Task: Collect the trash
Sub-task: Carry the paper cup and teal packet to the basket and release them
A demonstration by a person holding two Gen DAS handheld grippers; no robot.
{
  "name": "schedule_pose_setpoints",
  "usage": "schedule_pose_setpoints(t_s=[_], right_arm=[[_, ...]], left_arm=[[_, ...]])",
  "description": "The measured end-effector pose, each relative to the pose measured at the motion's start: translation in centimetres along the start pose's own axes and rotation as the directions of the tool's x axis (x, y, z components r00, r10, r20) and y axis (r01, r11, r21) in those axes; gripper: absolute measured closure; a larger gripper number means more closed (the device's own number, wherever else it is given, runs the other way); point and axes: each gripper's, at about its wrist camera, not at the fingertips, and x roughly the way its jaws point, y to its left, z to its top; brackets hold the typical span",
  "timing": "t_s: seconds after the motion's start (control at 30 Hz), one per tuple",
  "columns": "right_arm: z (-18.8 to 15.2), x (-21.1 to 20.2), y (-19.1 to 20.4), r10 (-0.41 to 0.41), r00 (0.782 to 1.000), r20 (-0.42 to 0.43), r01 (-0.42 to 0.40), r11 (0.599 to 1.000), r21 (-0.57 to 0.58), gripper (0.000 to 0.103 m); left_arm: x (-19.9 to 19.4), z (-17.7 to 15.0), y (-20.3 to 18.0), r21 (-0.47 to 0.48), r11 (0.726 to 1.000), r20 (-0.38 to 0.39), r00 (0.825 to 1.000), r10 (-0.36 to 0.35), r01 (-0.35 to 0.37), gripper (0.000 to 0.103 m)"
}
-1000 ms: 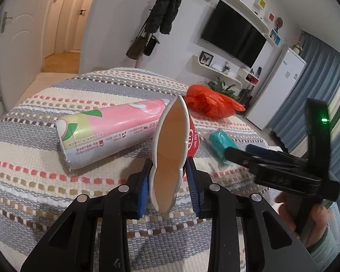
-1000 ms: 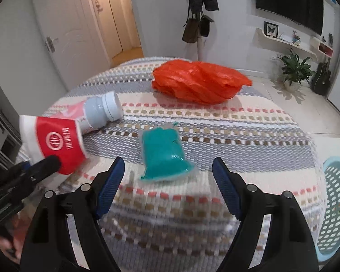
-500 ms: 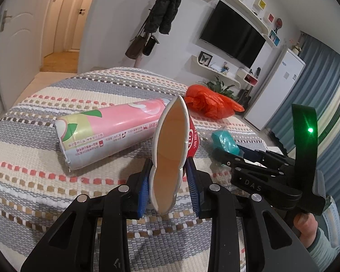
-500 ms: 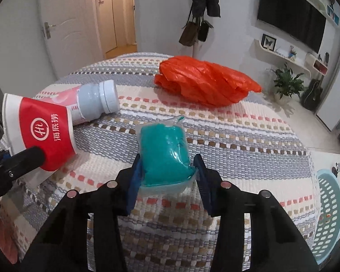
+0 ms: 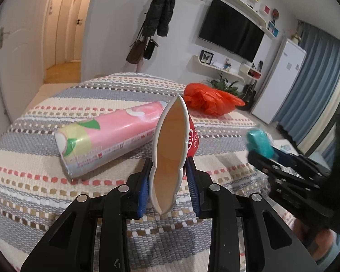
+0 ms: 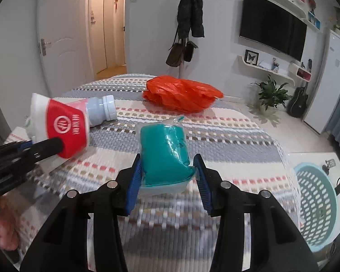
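My left gripper (image 5: pixel 167 188) is shut on a squashed red-and-white paper cup (image 5: pixel 171 149), held above the striped tablecloth; the cup also shows in the right wrist view (image 6: pixel 61 127). My right gripper (image 6: pixel 167 179) is shut on a teal packet in clear wrap (image 6: pixel 164 154), lifted off the table; it shows blurred in the left wrist view (image 5: pixel 259 144). A pink canister with a grey cap (image 5: pixel 106 136) lies on its side behind the cup. A crumpled orange plastic bag (image 6: pixel 181 93) lies at the far side of the table.
A round table with a striped woven cloth (image 6: pixel 226 136) carries the items. A teal perforated basket (image 6: pixel 315 206) stands on the floor at the right. A coat rack, TV wall, plant and fridge stand behind the table.
My right gripper closed on the teal packet and lifted it off the cloth. My left gripper kept hold of the cup and barely moved.
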Motion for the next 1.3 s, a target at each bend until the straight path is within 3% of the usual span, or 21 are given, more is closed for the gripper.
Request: schedule_pose_setpoints(t_s=[0.2,0.37,0.6,0.83,1.03,1.17,1.3], right_arm=[[-1.6,-3.5,-2.7,-0.028,0.999,0.035,0.025,0.995,0.096,0.061],[-2.9,-6.3,-6.4,-0.043,0.997,0.065,0.029,0.980,0.199,0.061],[-3.0,-10.6,-12.2,-0.080,0.988,0.132,0.039,0.956,0.290,0.061],[-3.7,-13.1,-16.3,-0.207,0.965,0.164,0.161,0.953,0.256,0.061],[-5.5,-13.2,-21.1,-0.269,0.953,0.137,0.215,0.923,0.318,0.061],[-7.3,-12.6,-24.7,-0.296,0.951,0.092,0.242,0.894,0.378,0.059],[-9.3,-11.1,-27.5,-0.327,0.944,0.032,0.286,0.865,0.411,0.059]], left_arm=[[-0.9,-1.5,-3.0,0.066,0.998,-0.003,1.000,0.016,-0.016,0.074],[-2.1,-2.7,-6.3,0.071,0.995,-0.020,0.997,-0.070,0.071,0.074],[-4.5,-0.8,-11.9,0.116,0.975,0.028,0.981,-0.193,0.189,0.074],[-5.0,0.4,-19.0,0.242,0.957,0.089,0.979,-0.185,0.159,0.074],[-2.0,0.9,-24.7,0.285,0.929,0.033,0.966,-0.256,0.237,0.074],[1.1,0.5,-28.6,0.288,0.900,-0.046,0.943,-0.329,0.328,0.074],[4.3,-0.3,-31.1,0.312,0.882,-0.106,0.936,-0.336,0.352,0.074]])
